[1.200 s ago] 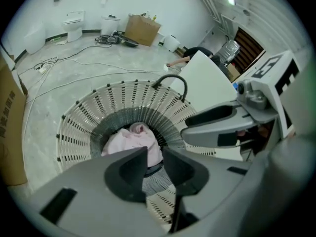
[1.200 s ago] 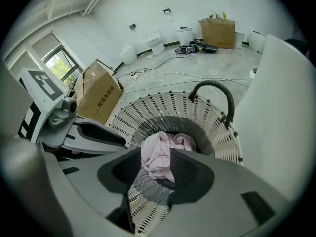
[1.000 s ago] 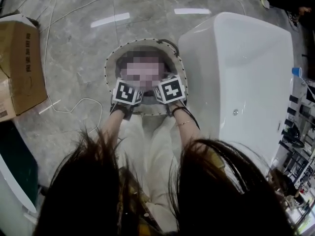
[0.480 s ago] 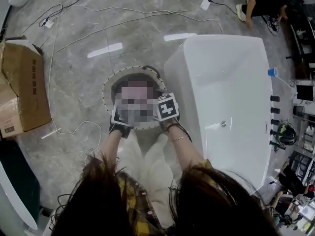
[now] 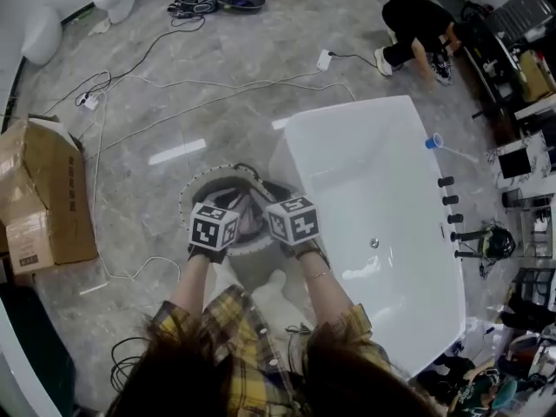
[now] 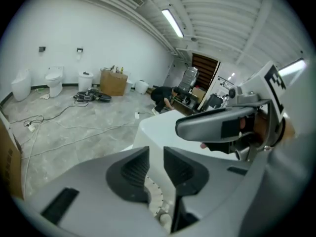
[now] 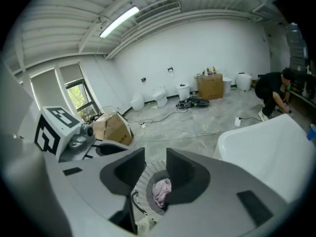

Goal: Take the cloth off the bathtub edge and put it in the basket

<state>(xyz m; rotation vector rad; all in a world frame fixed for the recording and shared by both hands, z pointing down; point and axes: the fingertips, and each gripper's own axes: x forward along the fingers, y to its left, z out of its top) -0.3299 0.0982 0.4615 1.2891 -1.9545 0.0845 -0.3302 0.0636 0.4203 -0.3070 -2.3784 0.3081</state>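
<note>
The cloth [image 7: 161, 191] is seen lying inside the basket [image 7: 142, 180], and the bathtub [image 5: 382, 189] edge is seen bare, so the task is judged done. Nothing is held: the left gripper [image 6: 156, 158] is narrowly parted and empty, and the right gripper [image 7: 155, 166], also empty, has just been closing.

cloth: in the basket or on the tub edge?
In the basket. The right gripper view shows the pink cloth lying crumpled inside the round basket; no cloth shows on the bathtub rim.

Head view looks steeply down from high above the basket [image 5: 208, 174] and bathtub [image 5: 382, 189]; the left and right gripper views look obliquely downward along their own jaws, from nearer, onto the same basket and bathtub.
</note>
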